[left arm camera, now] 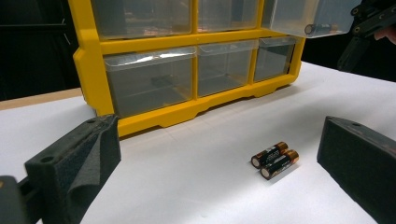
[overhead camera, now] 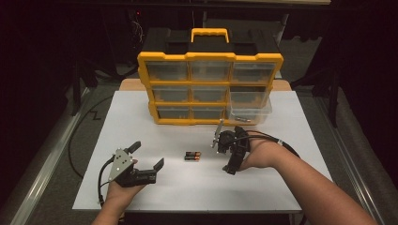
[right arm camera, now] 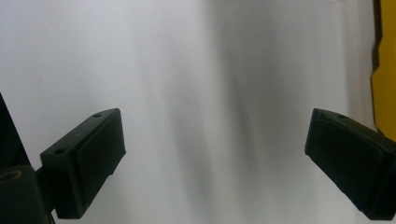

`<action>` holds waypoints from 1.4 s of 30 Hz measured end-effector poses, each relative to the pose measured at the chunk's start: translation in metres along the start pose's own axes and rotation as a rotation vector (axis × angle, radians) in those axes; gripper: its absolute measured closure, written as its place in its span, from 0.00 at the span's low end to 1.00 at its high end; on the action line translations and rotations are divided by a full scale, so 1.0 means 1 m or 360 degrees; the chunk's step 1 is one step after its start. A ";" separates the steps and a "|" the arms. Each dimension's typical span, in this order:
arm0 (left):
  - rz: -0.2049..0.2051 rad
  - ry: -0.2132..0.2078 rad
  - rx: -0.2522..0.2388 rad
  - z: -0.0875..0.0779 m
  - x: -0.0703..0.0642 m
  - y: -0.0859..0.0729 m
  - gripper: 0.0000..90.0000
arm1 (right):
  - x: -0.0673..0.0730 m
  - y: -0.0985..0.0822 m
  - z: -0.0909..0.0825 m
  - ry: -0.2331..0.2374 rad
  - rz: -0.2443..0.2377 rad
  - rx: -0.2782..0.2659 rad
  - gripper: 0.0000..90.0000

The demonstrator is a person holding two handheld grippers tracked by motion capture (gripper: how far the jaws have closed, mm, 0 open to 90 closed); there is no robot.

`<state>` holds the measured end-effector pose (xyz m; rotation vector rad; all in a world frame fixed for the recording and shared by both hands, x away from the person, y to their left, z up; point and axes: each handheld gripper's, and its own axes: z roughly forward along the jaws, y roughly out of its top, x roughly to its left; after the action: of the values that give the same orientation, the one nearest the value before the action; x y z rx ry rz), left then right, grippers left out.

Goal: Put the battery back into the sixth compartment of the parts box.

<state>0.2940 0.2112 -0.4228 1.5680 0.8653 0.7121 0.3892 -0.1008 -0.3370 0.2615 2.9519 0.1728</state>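
Two batteries lie side by side on the white table. My left gripper rests low at the table's front left, open, pointing toward the batteries with nothing between its jaws. To the right of the batteries is my right gripper, tipped down over bare table, open and empty. Behind stands a yellow organizer with clear drawers. Its lower right drawer is pulled out, and a battery lies inside it.
The organizer has a black back and a yellow handle. Its yellow frame shows at the right edge of the right gripper view. Cables trail from both grippers. Dark floor and metal rails surround the table.
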 end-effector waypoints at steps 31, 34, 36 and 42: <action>-0.0005 0.0002 -0.0011 -0.001 0.001 0.000 0.01 | 0.004 0.050 0.044 0.0103 -0.0112 -0.0087 0.14; -0.0005 0.0001 -0.0013 -0.001 0.001 0.000 0.01 | 0.001 0.055 0.045 0.0108 -0.0101 -0.0119 0.17; -0.0005 0.0000 -0.0012 -0.001 0.001 0.000 0.01 | -0.001 0.058 0.044 0.0120 -0.0117 -0.0110 0.18; -0.0004 -0.0004 -0.0014 -0.001 0.001 0.000 0.01 | -0.003 0.065 0.049 0.0120 -0.0115 -0.0140 0.21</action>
<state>0.2937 0.2126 -0.4222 1.5593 0.8609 0.7111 0.4117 -0.0330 -0.3760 0.1390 3.0127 0.3084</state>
